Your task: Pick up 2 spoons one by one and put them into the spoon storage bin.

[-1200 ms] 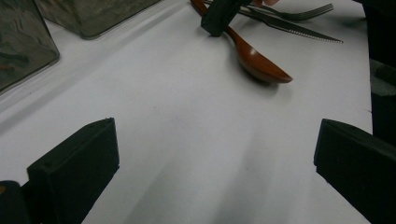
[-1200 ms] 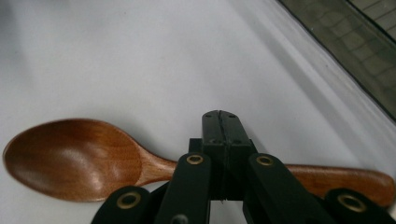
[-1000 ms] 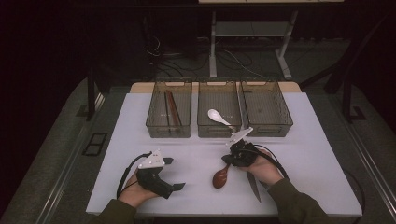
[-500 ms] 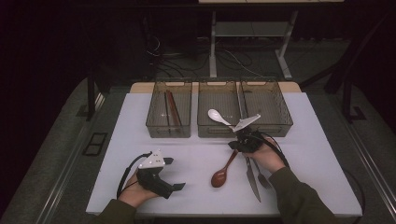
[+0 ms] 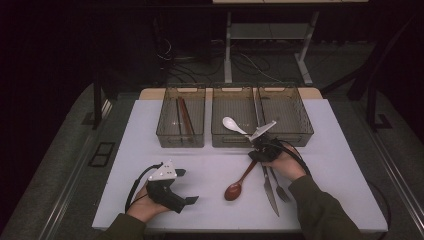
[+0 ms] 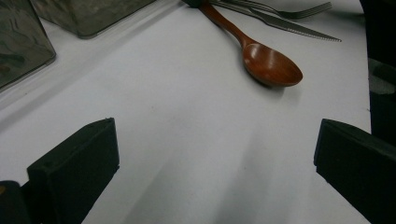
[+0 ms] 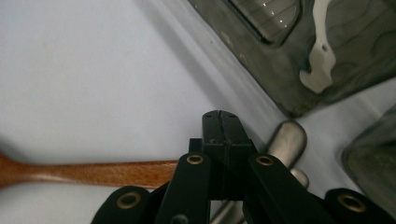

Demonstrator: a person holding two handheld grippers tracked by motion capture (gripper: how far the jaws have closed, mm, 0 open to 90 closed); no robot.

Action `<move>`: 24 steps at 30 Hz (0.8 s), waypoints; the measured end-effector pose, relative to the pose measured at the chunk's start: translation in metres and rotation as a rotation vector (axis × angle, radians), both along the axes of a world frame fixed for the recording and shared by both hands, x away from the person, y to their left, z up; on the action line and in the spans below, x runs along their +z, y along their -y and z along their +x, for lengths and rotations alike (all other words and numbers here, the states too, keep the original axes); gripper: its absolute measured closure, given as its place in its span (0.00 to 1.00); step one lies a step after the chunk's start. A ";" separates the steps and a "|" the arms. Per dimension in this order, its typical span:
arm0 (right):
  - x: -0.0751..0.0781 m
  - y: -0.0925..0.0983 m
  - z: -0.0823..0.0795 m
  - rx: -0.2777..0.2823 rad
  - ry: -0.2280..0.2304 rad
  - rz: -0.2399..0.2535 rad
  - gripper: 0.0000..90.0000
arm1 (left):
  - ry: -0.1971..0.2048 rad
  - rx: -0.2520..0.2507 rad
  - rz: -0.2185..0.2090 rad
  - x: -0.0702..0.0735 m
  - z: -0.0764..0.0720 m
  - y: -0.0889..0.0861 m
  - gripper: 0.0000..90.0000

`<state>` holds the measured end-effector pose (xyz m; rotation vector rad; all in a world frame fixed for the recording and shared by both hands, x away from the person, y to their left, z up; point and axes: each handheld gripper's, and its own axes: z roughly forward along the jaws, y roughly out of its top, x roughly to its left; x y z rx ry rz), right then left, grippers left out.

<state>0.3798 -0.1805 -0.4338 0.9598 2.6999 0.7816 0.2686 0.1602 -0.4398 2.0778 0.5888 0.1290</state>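
A brown wooden spoon (image 5: 235,189) lies on the white table (image 5: 150,150), its handle running up toward my right gripper (image 5: 256,148). That gripper's jaws are shut, tips pressed together (image 7: 219,123), with the wooden handle (image 7: 93,172) passing underneath them. A metal knife (image 5: 270,192) and a fork (image 5: 281,189) lie beside the spoon under the right hand. My left gripper (image 5: 186,187) rests at the front left, jaws wide open (image 6: 215,154) with nothing between them. It faces the spoon's bowl (image 6: 271,65).
Three clear bins stand along the far edge: the left bin (image 5: 165,136) holds dark chopsticks (image 5: 184,117), the middle bin (image 5: 220,141) a white spoon (image 5: 232,124), and the right bin (image 5: 301,135) stands beside them. A metal handle (image 7: 286,140) lies close to the bin wall.
My right gripper has moved away from me toward the bins, uncovering more of the wooden spoon's handle. The left gripper has stayed still.
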 end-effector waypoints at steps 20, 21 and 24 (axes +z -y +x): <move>0.005 0.029 -0.049 0.053 -0.006 0.027 1.00 | 0.000 0.004 0.001 0.000 0.000 0.000 0.00; 0.005 0.029 -0.052 0.059 -0.009 0.025 1.00 | 0.001 0.004 0.001 0.000 -0.001 0.000 0.00; 0.005 0.029 -0.060 0.075 -0.011 0.009 1.00 | 0.002 0.005 0.000 0.000 -0.001 0.000 0.00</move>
